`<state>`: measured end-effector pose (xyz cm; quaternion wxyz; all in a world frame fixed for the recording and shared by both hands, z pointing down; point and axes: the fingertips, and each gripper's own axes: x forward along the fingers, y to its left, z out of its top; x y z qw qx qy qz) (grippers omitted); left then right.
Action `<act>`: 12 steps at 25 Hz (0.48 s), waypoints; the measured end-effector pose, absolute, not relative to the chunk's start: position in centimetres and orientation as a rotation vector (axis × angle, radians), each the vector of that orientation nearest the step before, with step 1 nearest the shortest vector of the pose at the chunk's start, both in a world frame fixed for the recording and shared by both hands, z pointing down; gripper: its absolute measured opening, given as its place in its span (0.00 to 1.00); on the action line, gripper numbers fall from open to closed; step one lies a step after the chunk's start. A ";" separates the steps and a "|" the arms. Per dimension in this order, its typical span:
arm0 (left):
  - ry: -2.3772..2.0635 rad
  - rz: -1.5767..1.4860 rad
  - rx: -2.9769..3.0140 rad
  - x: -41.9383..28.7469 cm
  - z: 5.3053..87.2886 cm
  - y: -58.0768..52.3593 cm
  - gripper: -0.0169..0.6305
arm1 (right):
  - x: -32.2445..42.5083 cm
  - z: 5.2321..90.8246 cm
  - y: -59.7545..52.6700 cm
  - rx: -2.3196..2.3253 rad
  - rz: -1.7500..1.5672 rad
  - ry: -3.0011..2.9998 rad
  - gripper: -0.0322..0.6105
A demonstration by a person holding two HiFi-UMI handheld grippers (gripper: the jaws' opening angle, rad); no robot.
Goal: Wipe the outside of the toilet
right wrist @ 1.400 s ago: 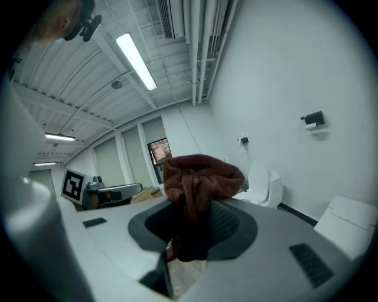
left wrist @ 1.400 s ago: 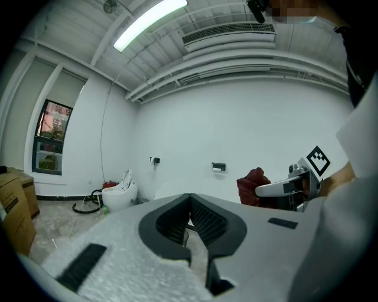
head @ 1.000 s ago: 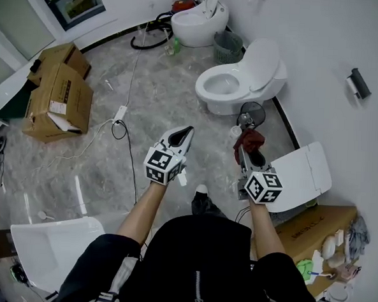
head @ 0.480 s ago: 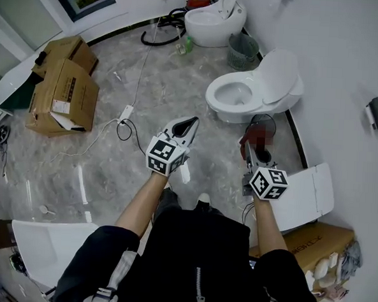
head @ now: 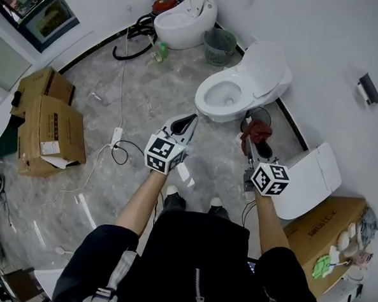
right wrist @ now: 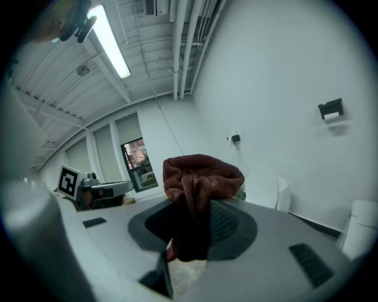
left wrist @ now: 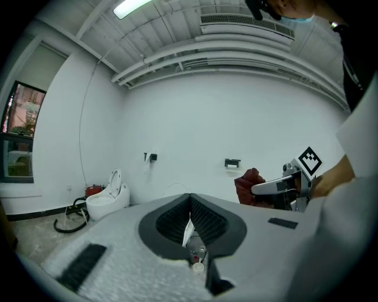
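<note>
The right tool [head: 249, 137], clamping the red cloth [head: 259, 128], has neared the toilet [head: 241, 86].

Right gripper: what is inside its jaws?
A dark red cloth, clamped between the jaws of the right gripper and bunched above them. The cloth covers the jaws' inner faces, so how deep it sits cannot be seen.

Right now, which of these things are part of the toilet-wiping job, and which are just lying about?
For the job:
red cloth, clamped in the right tongs
nearest toilet

Lying about:
cardboard boxes
mesh bin
far toilet
black hose
power strip
loose white lid
</note>
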<state>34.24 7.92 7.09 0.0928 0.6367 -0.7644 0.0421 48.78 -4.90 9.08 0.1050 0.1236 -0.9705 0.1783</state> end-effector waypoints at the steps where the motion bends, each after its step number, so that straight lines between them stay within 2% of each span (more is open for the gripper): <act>1: -2.242 0.129 1.918 33.6 7.3 7.9 0.03 | 48.4 9.1 -4.8 0.400 0.525 -2.858 0.23; 12: -2.032 0.123 2.115 29.1 10.5 7.1 0.03 | 46.9 11.8 -2.4 0.693 0.538 -2.782 0.23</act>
